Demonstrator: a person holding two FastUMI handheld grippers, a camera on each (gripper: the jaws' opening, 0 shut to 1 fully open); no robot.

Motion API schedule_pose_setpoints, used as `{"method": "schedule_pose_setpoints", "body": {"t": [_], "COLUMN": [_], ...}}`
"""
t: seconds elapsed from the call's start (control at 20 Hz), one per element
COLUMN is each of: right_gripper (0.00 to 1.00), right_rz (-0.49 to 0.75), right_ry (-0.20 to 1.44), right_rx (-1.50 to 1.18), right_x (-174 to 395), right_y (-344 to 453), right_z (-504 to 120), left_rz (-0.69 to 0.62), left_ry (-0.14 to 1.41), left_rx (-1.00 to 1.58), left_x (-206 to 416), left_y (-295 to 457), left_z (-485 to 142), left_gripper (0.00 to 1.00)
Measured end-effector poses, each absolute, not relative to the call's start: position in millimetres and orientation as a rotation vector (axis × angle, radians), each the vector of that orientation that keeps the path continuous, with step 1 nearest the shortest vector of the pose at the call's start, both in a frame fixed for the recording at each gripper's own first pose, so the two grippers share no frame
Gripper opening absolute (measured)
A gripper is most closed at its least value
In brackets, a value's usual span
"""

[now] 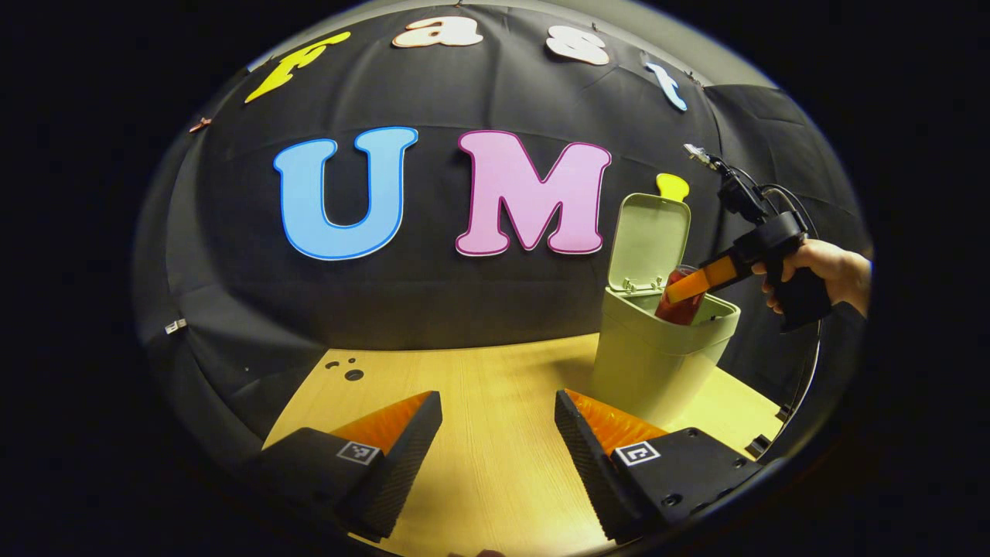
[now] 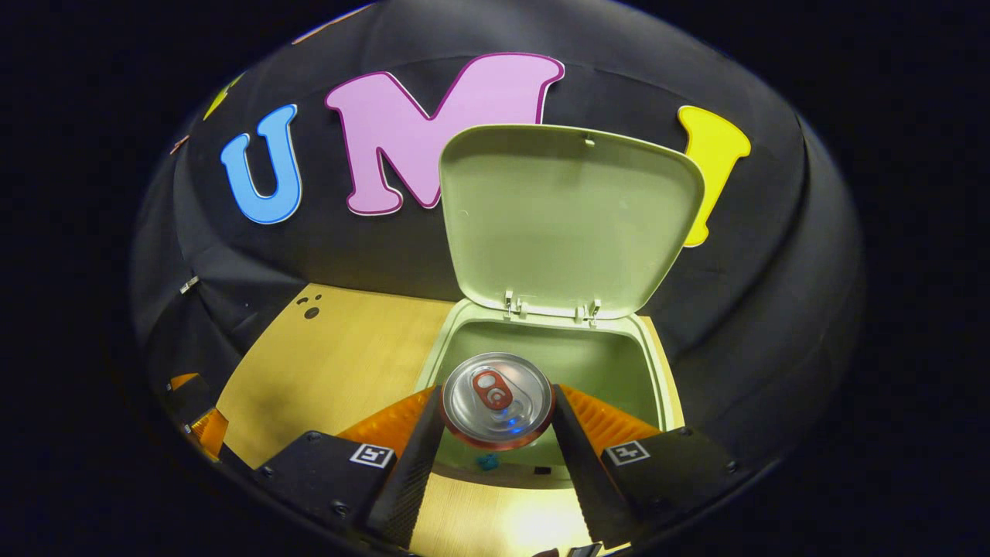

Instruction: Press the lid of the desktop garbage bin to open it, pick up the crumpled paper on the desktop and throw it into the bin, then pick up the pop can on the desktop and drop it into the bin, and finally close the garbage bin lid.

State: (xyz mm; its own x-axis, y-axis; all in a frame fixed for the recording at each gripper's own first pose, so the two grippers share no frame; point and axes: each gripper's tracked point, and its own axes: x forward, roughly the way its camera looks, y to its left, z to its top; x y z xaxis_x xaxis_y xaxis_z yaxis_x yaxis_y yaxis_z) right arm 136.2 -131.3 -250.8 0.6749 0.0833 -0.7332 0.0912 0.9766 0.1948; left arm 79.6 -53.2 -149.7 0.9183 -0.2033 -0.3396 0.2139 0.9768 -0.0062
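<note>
A pale green desktop bin (image 1: 657, 360) stands at the right of the wooden table with its lid (image 1: 650, 240) swung upright. In the right gripper view the lid (image 2: 568, 220) is up and the bin's mouth (image 2: 619, 363) lies open below. My right gripper (image 2: 495, 422) is shut on a red pop can (image 2: 496, 398), held top-up over the mouth. In the left gripper view the can (image 1: 681, 298) hangs partly inside the rim, with the right gripper (image 1: 700, 282) and a hand (image 1: 824, 271) behind it. My left gripper (image 1: 499, 422) stands open over bare table, left of the bin.
The wooden table (image 1: 495, 371) runs leftward from the bin, with small dark holes (image 1: 352, 371) near its back left corner. Its right edge lies close behind the bin. The left gripper's finger (image 2: 197, 422) shows at the far left of the right gripper view.
</note>
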Motion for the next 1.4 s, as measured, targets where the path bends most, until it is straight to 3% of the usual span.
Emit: {"method": "schedule_pose_setpoints", "body": {"t": [0.55, 0.65, 0.7, 1.05, 1.4], "right_gripper": [0.84, 0.8, 0.83, 0.82, 0.82], "right_rz": [-0.033, -0.026, -0.023, -0.025, -0.068], "right_ry": [0.836, 0.795, 0.768, 0.487, 0.365], "right_rx": [0.274, 0.307, 0.32, 0.294, 0.237], "right_x": [130, 131, 132, 158, 194], "right_y": [-131, -130, -130, -158, -189], "right_z": [-257, -242, -232, -133, -74], "left_rz": [-0.206, -0.204, -0.204, -0.212, -0.227], "left_ry": [0.352, 0.353, 0.354, 0.35, 0.341], "left_rx": [0.036, 0.036, 0.037, 0.033, 0.031], "left_x": [82, 83, 83, 82, 77], "left_y": [-48, -48, -48, -54, -61], "left_z": [-152, -152, -153, -151, -150], "left_gripper": [0.95, 0.95, 0.95, 0.94, 0.94]}}
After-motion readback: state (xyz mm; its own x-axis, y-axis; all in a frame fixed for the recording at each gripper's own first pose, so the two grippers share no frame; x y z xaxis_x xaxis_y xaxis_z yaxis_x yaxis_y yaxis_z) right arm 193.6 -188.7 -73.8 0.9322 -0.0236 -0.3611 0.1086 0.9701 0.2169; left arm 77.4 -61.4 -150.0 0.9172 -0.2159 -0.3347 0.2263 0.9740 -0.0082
